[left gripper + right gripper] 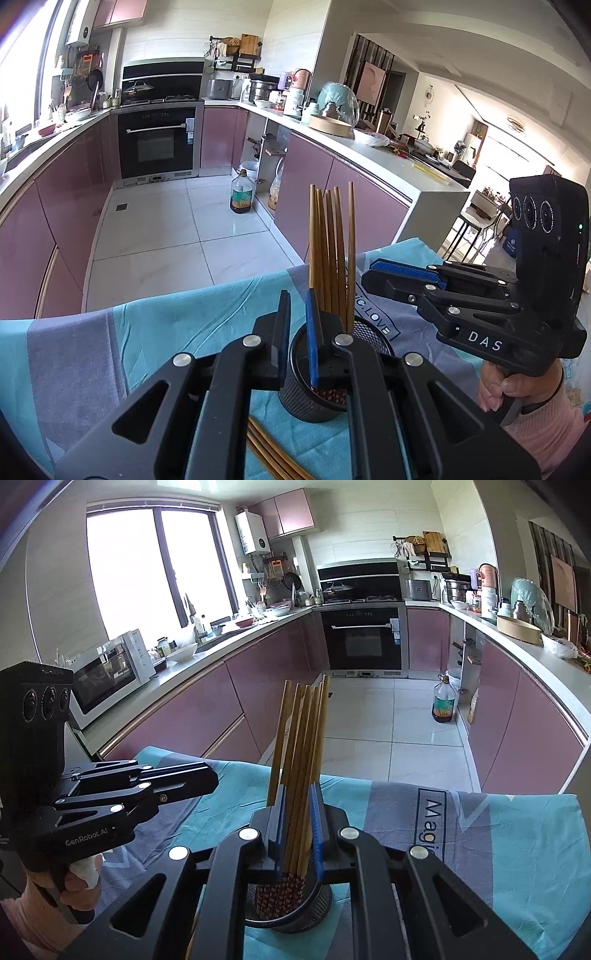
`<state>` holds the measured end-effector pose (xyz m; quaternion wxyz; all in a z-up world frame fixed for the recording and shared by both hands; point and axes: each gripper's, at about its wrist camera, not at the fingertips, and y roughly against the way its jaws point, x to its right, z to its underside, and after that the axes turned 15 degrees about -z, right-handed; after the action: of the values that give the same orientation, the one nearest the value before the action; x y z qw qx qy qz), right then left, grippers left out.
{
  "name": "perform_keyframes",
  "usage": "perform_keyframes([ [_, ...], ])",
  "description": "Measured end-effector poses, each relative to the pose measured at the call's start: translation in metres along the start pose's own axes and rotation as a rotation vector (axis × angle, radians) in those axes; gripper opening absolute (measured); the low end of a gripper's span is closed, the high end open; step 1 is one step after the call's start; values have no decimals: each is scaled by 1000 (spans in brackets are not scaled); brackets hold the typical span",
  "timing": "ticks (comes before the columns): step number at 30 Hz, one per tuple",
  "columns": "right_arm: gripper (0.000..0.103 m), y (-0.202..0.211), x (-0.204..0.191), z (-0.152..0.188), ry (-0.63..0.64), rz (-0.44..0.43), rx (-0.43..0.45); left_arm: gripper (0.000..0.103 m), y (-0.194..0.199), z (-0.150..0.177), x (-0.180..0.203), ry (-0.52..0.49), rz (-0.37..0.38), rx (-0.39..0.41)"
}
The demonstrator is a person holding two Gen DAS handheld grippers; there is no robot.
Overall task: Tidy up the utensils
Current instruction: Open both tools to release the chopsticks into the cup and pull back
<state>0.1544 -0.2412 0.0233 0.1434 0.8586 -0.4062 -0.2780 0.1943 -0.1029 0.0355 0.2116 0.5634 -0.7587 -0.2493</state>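
On the cloth-covered tabletop (155, 332), the left gripper (297, 332) is seen with its jaws closed over the rim of the mesh holder (314, 402), loose chopsticks (273, 461) lying flat beneath it. To its right, the right gripper (299, 827) is closed around the standing chopstick bundle (303, 746), whose long axis rises nearly upright from the holder, directly between those jaws.

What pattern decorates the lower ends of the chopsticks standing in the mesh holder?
Small pale flowers on dark red, on the chopsticks in the mesh holder; the right wrist view shows it best.
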Motion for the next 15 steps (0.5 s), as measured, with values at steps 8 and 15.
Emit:
perform_keyframes([
  [8, 21, 12, -11, 6, 12, -33, 28, 20, 20, 16, -10, 23, -41, 49],
  [15, 33, 36, -42, 25, 75, -132, 56, 42, 50, 41, -33, 59, -103, 101],
])
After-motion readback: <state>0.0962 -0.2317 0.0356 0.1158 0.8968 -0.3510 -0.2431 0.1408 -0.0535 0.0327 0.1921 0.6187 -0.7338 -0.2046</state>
